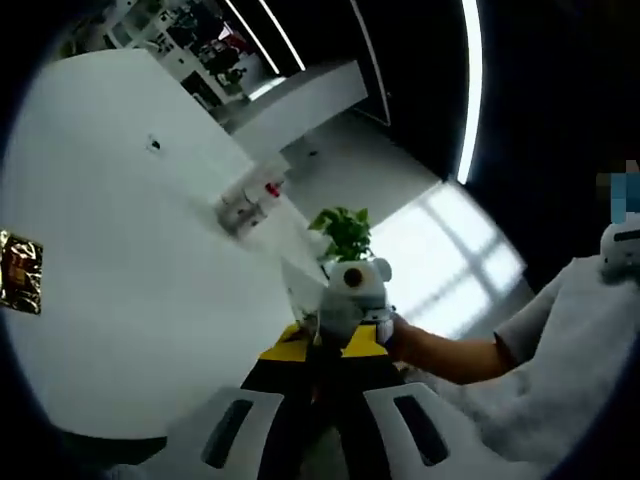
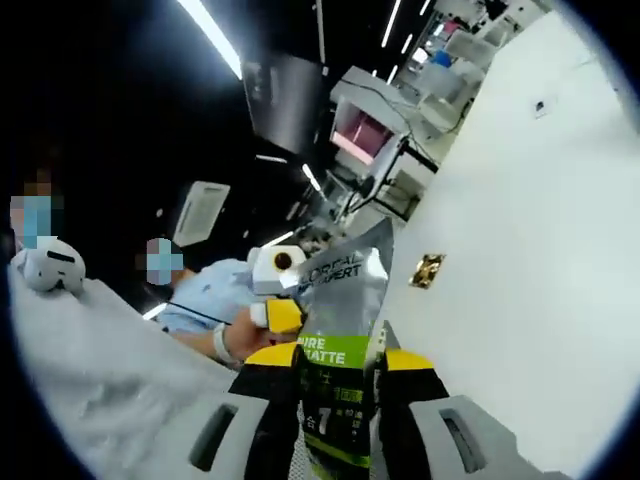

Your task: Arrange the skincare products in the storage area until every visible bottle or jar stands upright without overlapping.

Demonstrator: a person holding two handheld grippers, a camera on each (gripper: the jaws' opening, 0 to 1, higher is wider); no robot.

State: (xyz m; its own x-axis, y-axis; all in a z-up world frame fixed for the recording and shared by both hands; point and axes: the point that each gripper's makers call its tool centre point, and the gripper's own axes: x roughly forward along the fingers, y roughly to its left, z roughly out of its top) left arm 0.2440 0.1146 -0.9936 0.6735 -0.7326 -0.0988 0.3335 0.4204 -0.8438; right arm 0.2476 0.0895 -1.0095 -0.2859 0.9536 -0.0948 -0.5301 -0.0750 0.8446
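- Left gripper view: the left gripper, white-fingered with black-and-yellow pads, points across a broad white table that is tilted steeply in this view. Its jaws stand close together, and something pale sits at their tips, but the far end is hidden behind the other gripper's body, so I cannot tell whether it grips anything.
- On the table, well away from the jaws, a small cluster of clear bottles, one with a red cap, stands near the far edge; they are too blurred to judge upright or tipped. A small gold foil packet lies flat, well apart from them. A green leafy plant shows just past the jaw tips.
- Right gripper view: the right gripper is closed on a silver squeeze tube with a green band and dark lettering, held up in the air off the table, its flat crimped end pointing away from the camera. The pads clamp it at the lower body, near the green band.
- Handling, as a judgement: the tube looks light, soft-walled and glossy, so it may buckle or slide under a hard squeeze. A moderate grip low down, near the stiffer cap end, seems safest, and it would stand only on that cap.
- The same gold packet lies on the white surface beyond the tube.
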